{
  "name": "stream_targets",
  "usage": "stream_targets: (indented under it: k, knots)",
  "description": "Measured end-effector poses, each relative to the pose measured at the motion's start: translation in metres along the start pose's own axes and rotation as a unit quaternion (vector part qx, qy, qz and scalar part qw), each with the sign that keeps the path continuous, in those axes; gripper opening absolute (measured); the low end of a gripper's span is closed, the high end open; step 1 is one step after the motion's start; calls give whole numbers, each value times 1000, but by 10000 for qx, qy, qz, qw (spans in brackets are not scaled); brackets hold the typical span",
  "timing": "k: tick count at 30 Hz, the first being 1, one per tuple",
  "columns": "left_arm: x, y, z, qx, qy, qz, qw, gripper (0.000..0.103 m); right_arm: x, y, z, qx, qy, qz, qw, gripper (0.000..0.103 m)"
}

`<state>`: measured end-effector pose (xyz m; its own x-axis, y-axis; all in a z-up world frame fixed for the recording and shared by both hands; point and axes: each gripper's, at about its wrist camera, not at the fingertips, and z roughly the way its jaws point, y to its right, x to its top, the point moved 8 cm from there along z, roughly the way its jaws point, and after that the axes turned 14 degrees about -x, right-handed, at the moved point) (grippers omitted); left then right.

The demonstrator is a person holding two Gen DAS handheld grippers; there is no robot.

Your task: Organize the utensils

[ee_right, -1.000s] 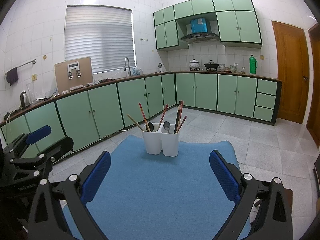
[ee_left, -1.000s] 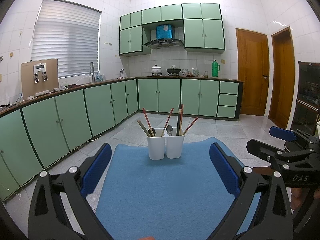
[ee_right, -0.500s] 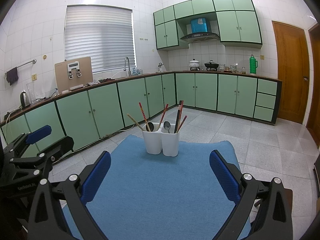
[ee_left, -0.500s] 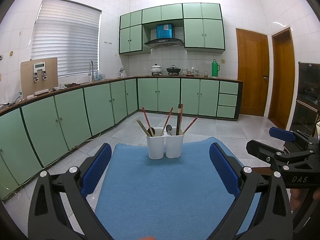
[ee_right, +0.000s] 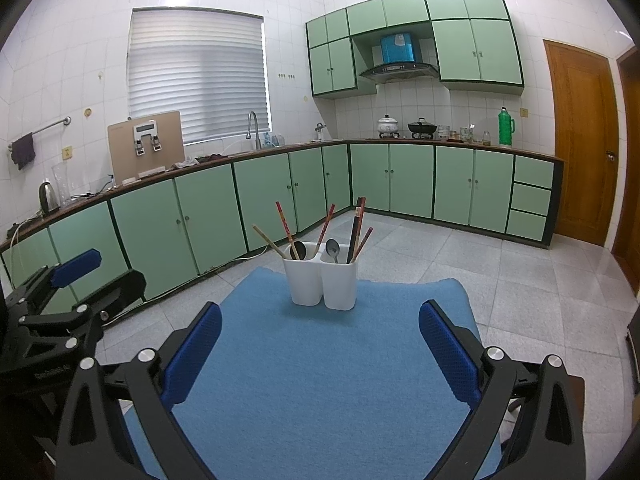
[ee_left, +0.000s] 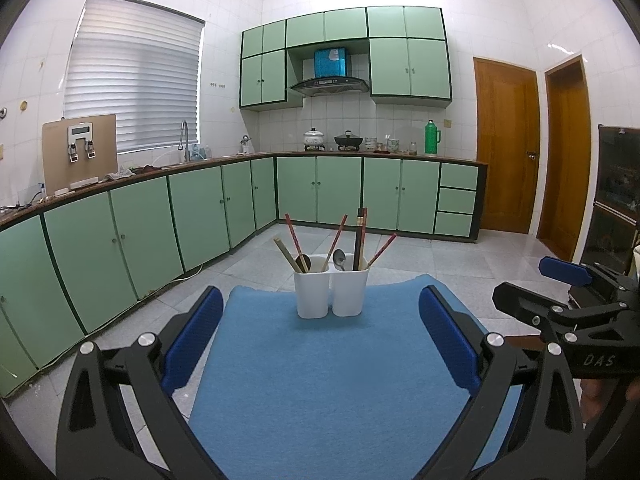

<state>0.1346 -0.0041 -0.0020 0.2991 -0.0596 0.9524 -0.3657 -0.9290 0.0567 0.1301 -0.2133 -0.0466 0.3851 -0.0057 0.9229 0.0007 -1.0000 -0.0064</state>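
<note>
My left tool [ee_left: 320, 336] and right tool [ee_right: 320, 344] are spread, holding nothing, with bare blue mat [ee_left: 320, 380] before the white holder [ee_left: 331, 293]; only the right view shows the kettle [ee_right: 48, 197].

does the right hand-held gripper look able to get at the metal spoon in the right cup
Probably yes. The right hand-held gripper is open and empty, only bare blue mat lies ahead, though chopsticks crowd the metal spoon.
</note>
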Motion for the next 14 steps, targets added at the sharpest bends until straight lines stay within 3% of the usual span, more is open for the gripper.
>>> stream_targets:
  k: [14]
  knots:
    - [2,1,2,9,-40,-60,10000,95,2,0,0,7,-28,1,10000,97]
